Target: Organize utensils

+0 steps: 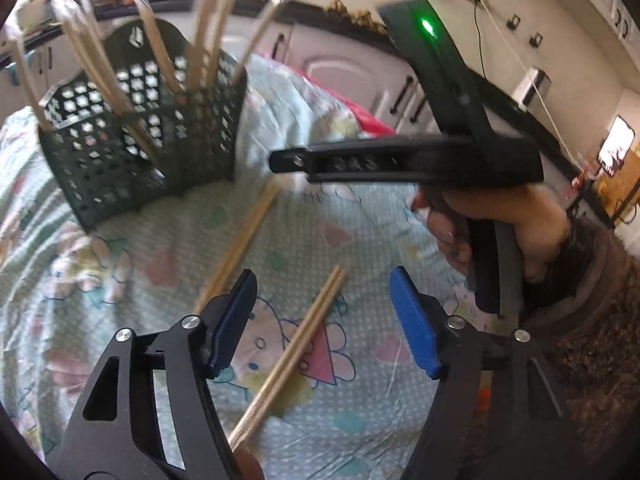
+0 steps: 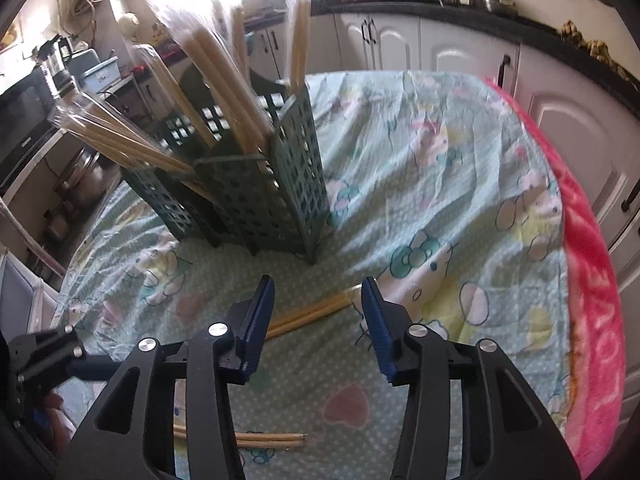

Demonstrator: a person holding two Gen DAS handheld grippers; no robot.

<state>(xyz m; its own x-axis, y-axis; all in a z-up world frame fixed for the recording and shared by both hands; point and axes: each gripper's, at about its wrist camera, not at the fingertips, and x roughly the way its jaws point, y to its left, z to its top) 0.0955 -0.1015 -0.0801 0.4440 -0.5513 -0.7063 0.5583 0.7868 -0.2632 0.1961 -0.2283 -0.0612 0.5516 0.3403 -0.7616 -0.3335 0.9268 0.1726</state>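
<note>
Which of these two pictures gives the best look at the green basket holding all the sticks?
The right wrist view. There the green basket stands near the middle, its compartments and wrapped chopsticks fairly sharp. The left wrist view shows the same basket off to the upper left, blurred, with the sticks smeared.

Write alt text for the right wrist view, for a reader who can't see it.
The right gripper, jaws open, hangs over a pair of chopsticks lying between its blue pads on a pastel cartoon-print cloth. Behind stands a dark green perforated holder filled with wrapped chopsticks; a second loose pair lies near the bottom edge.
</note>
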